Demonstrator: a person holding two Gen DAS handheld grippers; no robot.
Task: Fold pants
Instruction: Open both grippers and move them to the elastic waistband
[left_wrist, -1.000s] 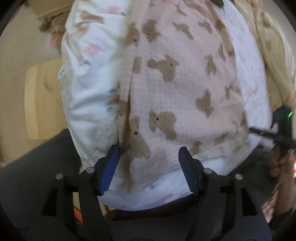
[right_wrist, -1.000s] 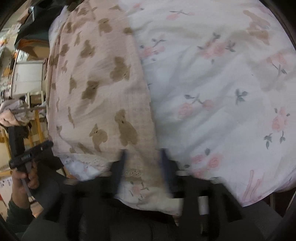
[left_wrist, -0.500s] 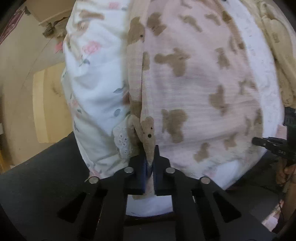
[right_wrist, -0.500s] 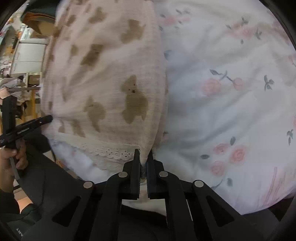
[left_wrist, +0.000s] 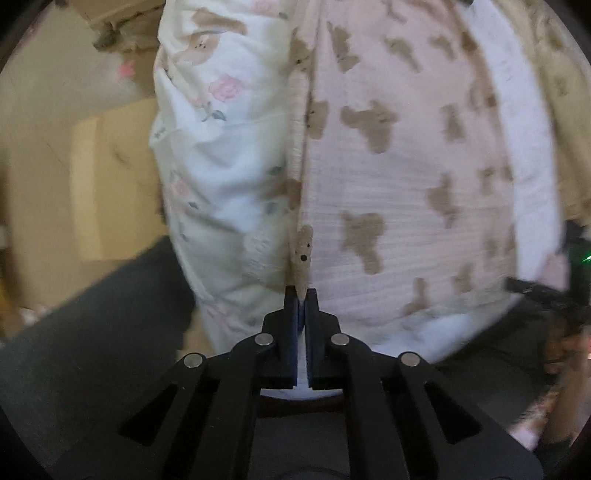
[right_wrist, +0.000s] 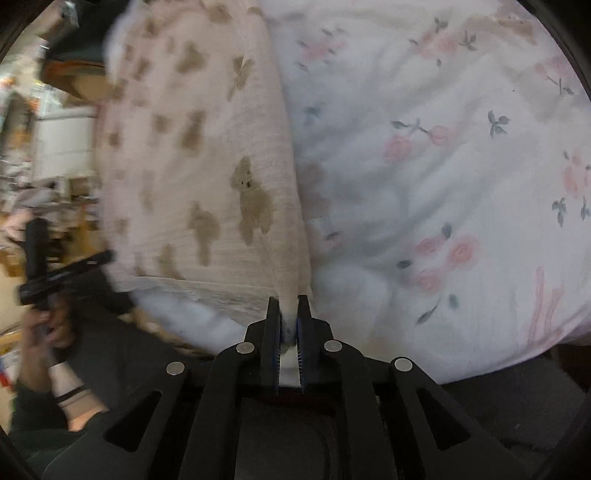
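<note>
Pink bear-print pants (left_wrist: 399, 177) lying flat on floral bed (right_wrist: 443, 166), near its edge. Left tool (left_wrist: 300, 295) now pinching one near corner, right tool (right_wrist: 288, 306) pinching other; both were gaping a second ago. Corners secured, so lifting hem toward far end likely coming next.

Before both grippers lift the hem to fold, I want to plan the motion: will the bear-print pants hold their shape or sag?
The pants look thin and soft, so they will probably sag between the left gripper and right gripper. Each pinches only a bunched corner, so cloth might slip. They likely weigh little and may drag on the floral bedding.
</note>
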